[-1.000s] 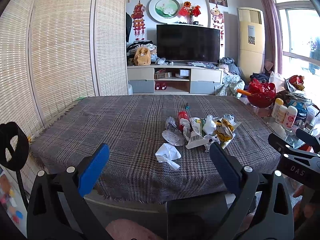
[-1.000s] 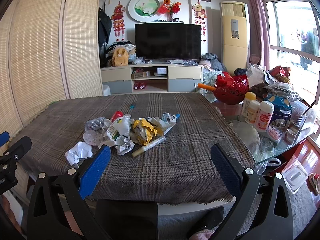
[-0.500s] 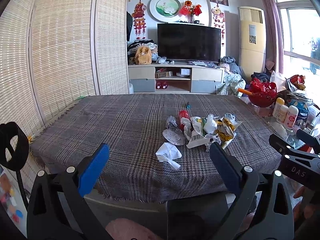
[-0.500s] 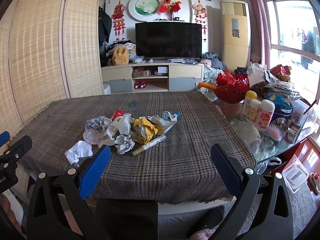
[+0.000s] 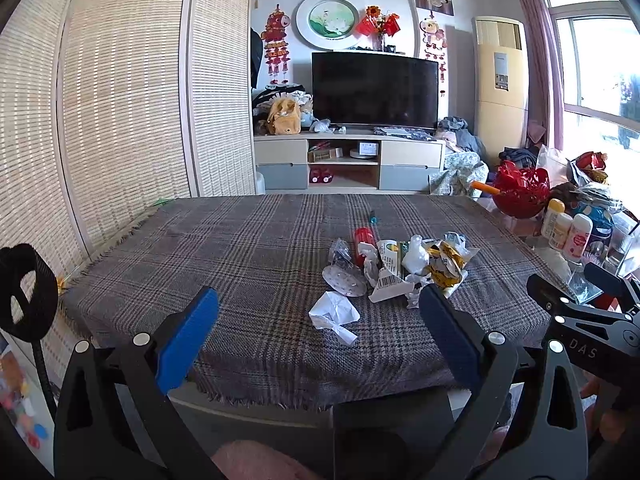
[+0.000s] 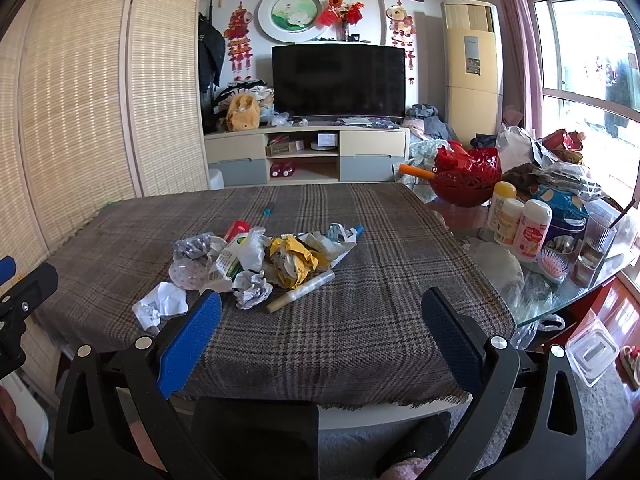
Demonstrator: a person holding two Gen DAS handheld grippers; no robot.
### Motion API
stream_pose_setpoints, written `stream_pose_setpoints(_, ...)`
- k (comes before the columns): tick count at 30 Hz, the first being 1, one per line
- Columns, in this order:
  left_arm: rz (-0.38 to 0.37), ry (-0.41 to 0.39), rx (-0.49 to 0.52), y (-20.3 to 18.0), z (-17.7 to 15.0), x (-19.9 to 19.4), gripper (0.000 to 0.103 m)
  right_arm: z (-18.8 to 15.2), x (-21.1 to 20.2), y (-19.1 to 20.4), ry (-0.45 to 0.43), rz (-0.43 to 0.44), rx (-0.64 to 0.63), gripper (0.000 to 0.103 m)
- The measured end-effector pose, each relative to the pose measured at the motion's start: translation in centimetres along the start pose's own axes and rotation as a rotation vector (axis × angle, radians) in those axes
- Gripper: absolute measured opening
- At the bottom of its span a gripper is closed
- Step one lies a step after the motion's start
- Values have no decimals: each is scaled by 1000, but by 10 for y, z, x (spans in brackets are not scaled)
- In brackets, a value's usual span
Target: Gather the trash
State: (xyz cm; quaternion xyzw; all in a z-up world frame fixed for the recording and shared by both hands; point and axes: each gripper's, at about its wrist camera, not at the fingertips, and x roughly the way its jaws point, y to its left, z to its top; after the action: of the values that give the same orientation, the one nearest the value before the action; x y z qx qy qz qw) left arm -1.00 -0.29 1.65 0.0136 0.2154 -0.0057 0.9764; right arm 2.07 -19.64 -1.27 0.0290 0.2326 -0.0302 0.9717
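Left wrist view: left gripper [image 5: 316, 312] spread wide with blue pads [image 5: 186, 342] apart, gripping nothing, poised short of the near edge of the plaid-covered table [image 5: 224, 264]. Nothing collected so far, by the look of it: whole trash pile [image 5: 404, 266] lying on the cloth at about 1 o'clock from the gripper's gap. Crumpled white paper [image 5: 335, 312] apart from the pile, nearest, dead ahead at 12 o'clock. Red cap-like piece [image 5: 363, 237] and small blue bit [image 5: 373, 217] farther back toward 12. No bin or bag for the trash anywhere in sight, so destination unclear. Right pad overlapping the pile's near edge, hiding part of it. Right gripper's black frame cut off at 3 o'clock; printed lettering only partly legible.

Right wrist view: right gripper [image 6: 320, 320] likewise fully splayed and empty, hanging short of the table edge. Trash pile [image 6: 264, 258] at 11 o'clock: yellow wrapper [image 6: 294, 262], crumpled paper ball [image 6: 252, 290], pale tube-like stick [image 6: 302, 291] nearest at 12. White paper [image 6: 162, 304] at 10 o'clock, partly behind the left pad. Everything left to pick up, judging from this. Wrappers tangled together, individual items hard to separate; perforated disc half buried. Clear lidded container [image 6: 592, 350] on the floor at 3 o'clock, purpose impossible to tell.
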Motion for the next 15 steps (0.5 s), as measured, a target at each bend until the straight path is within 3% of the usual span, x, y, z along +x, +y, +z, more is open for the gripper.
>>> stream_pose_setpoints(15,-9,-15,0,-2,3,-3,95,0,-1,-4,-8,-3,13,100)
